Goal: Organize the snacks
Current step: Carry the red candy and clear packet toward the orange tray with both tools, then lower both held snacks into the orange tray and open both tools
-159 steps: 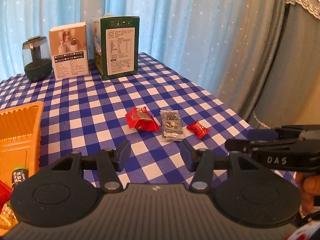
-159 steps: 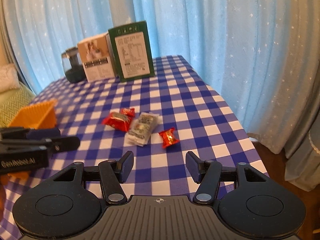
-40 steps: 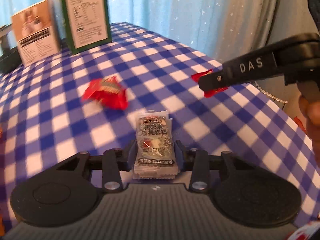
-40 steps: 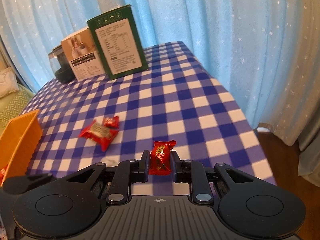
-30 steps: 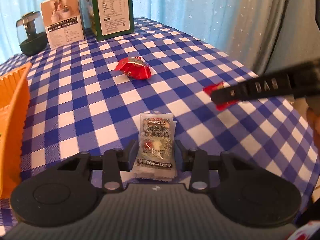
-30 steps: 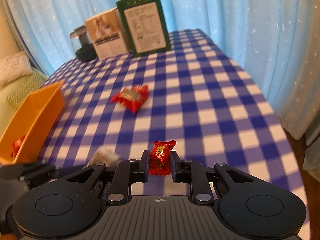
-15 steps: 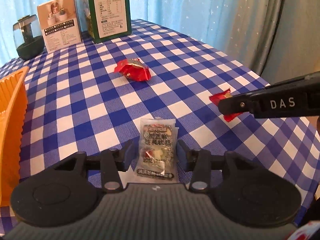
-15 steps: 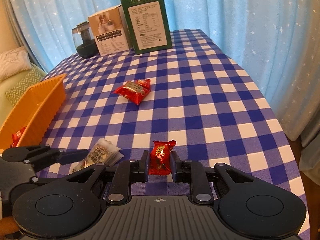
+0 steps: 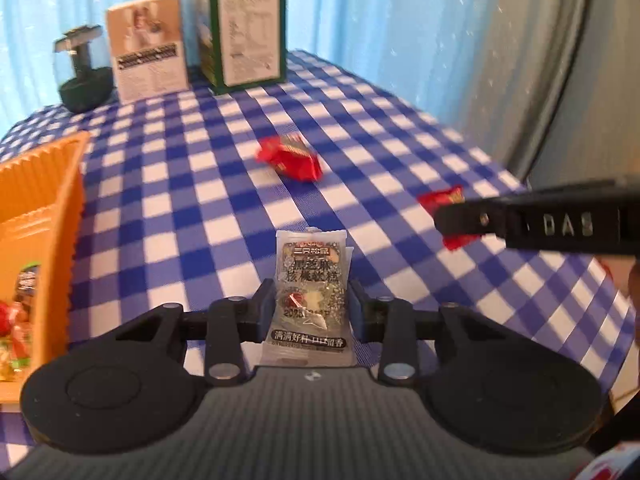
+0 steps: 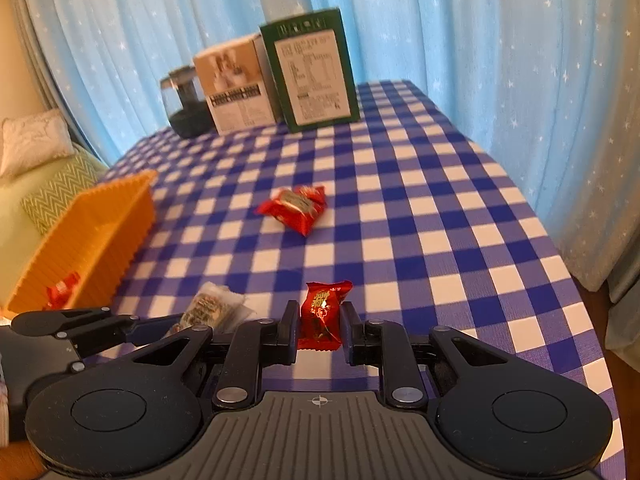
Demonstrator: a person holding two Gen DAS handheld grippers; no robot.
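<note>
Each fisheye rides on its own tongs, looking forward and steeply down, close over the checked tabletop (image 9: 224, 200). Both views share the orange bin (image 10: 100, 236), the green box (image 9: 250, 26) and the blue curtain (image 10: 480, 20) behind.

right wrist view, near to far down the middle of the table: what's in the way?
Red candy gripped in the right gripper, then the red snack packs lying on the checked cloth, then the green box standing at the far edge.
</note>
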